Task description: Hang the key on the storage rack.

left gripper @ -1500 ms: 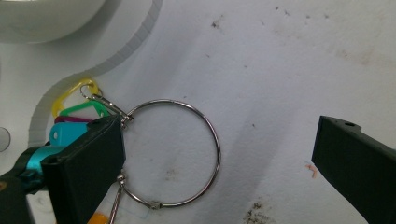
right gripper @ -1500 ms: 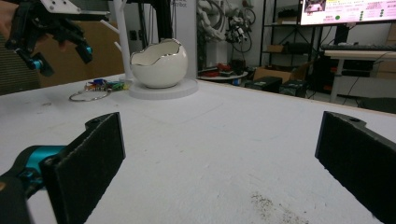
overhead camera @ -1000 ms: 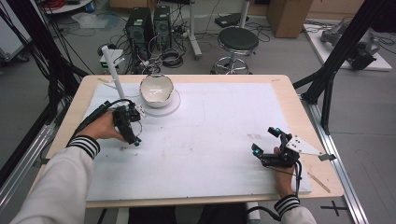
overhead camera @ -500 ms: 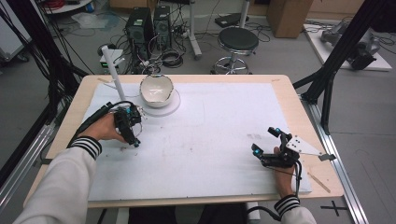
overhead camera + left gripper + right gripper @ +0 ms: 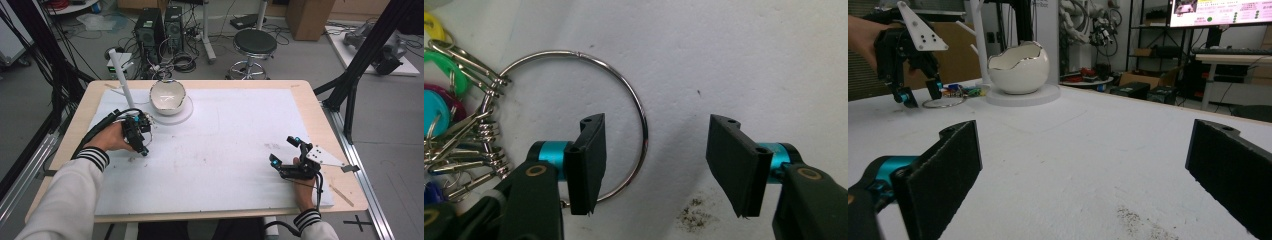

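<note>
— White foam table (image 5: 225, 145): our left gripper (image 5: 139, 140) at nine o'clock, right gripper (image 5: 285, 162) at four, jaws apart.
— Left gripper view: open jaws straddle the key ring (image 5: 624, 95), likely to pinch it.
— Right gripper view: ring at ten o'clock, beside the egg-shaped bowl (image 5: 1019, 67).

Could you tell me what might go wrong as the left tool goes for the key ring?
1. The left tool straddles the ring wire with one jaw inside; thin wire flat on the table may slip out as it closes.
2. The keys bunch at one side and could swing.
3. The bowl stands close by.
</note>
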A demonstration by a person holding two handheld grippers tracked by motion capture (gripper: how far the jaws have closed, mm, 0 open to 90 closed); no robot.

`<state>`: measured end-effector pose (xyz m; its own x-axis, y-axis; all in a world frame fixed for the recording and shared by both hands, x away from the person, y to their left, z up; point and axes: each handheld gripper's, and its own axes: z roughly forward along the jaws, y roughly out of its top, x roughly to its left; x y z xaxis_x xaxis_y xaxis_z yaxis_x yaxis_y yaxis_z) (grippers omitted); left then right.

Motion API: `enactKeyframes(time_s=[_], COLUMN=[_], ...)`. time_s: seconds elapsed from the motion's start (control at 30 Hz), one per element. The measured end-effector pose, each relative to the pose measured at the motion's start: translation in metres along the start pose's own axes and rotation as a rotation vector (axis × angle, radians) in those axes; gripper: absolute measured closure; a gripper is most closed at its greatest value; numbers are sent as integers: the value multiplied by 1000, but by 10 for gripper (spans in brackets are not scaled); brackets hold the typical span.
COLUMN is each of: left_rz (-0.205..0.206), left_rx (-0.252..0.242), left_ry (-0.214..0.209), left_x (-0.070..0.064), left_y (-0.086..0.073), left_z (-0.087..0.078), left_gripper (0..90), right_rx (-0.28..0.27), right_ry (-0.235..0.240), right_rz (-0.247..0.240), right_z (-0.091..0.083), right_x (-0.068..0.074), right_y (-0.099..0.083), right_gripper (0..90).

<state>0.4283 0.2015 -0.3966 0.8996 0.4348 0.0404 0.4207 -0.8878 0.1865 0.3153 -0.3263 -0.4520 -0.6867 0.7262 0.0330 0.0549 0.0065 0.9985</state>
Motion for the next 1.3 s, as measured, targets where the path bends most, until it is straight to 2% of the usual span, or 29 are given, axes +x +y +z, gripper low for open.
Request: enactKeyframes(time_s=[0.1,0.17,0.37,0.77,1.3], left_rz=[-14,-17,-27,-28,-24], left_rx=[4,9,33,49,60], left_ry=[6,5,16,18,31], left_x=[0,0,1,1,2], left_y=[0,0,0,1,1], left_z=[0,0,2,3,5], left_gripper=[442,490,558,673,732], right_rx=[0,1,0,0,0], right_ry=[-1,-1,-1,-1,-1], right_rz=[-1,-3,-1,-2,-2], right_z=[0,0,0,0,0], right_x=[0,0,0,0,0], right_y=[0,0,0,0,0], right_gripper=[10,10,10,10,10])
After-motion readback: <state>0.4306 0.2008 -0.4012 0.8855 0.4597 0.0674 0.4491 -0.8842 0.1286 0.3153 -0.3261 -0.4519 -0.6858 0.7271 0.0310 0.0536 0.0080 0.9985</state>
